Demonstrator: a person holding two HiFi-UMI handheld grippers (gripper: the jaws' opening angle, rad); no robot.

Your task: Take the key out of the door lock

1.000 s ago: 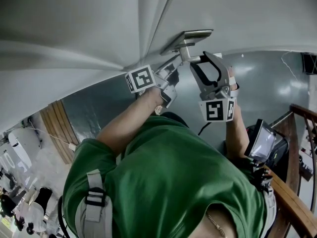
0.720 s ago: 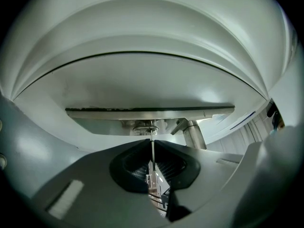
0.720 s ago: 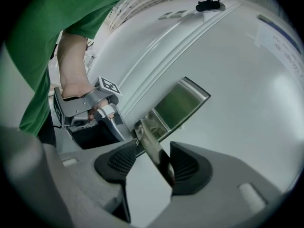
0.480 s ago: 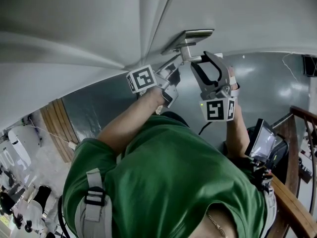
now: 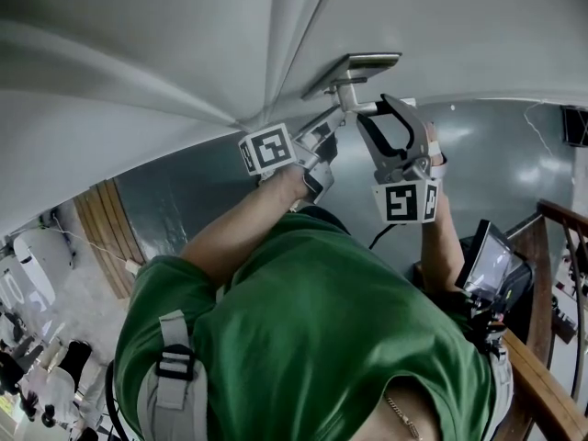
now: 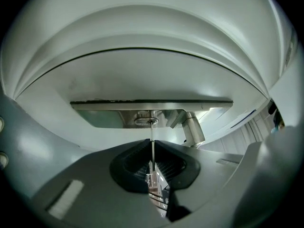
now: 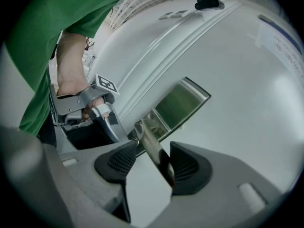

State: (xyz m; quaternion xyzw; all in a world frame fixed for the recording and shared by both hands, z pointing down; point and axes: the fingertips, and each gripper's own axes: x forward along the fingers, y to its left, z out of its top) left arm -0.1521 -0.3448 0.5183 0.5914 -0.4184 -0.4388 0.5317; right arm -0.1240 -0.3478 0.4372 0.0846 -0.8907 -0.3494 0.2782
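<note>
A thin metal key runs from the keyhole in the steel lock plate straight back between my left gripper's pads, which are shut on it. Its tip sits at the keyhole. In the head view the left gripper reaches up to the lock plate from the left. My right gripper stands open around the door handle. In the right gripper view the handle's lever lies slantwise between the jaws of the right gripper, against the right pad, with a gap on the left.
The pale door fills the upper part of the head view. A wooden railing and a device with a screen are at the right. The handle's stem stands just right of the keyhole.
The whole view has shifted slightly; both grippers keep their places at the lock plate and the handle, and the left grip on the key is unchanged.
</note>
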